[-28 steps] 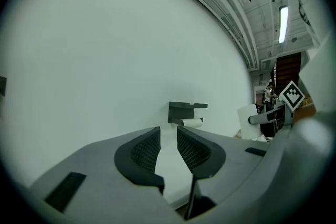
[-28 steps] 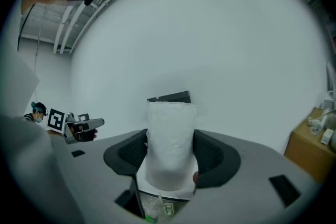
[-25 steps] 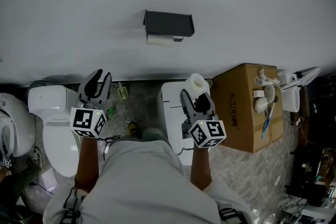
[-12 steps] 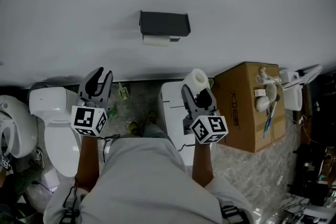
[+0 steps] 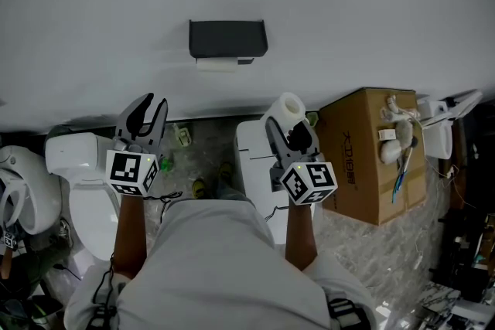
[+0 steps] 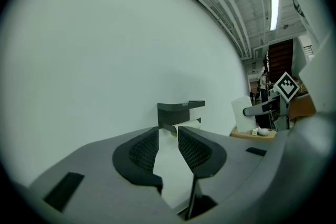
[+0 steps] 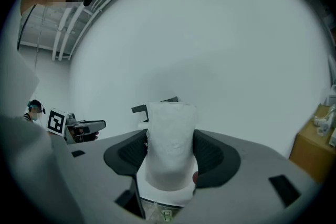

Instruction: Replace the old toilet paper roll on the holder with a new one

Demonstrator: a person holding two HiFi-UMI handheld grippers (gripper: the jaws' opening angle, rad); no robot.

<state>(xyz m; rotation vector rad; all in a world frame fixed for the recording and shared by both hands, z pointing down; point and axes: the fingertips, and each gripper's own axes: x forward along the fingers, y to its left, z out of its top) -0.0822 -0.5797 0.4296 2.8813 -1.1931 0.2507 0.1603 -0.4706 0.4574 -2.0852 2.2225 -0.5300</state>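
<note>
Hanging under the black holder (image 5: 228, 39) on the white wall (image 5: 348, 4), the old roll (image 5: 217, 65) looks nearly spent, a thin pale sliver tucked beneath the shelf-like cover, and it has not yet been taken off. The new roll (image 7: 168, 144) stands upright between the jaws of the right gripper (image 5: 285, 131), whose pads press its sides, so that claw is clenched on it, low and well short of the holder, above a white boxy unit (image 5: 251, 158). The left gripper (image 6: 168, 136) is released, its jaws partly apart with nothing between them, and its own view looks almost straight at the holder through the gap. The step in hand reads as the approach to pull the old roll off. To do it well, bring the left gripper in level, line its gap up with the roll rather than the cover, close on paper or core only, and slide it out toward whichever end of the spindle is open; which end that is cannot be told from here. The right gripper should squeeze lightly enough not to crush the soft roll and wait off to the side, clear of the left one's path. A toilet (image 5: 77, 189) and a cardboard box (image 5: 370, 158) stand well apart from the work.
</note>
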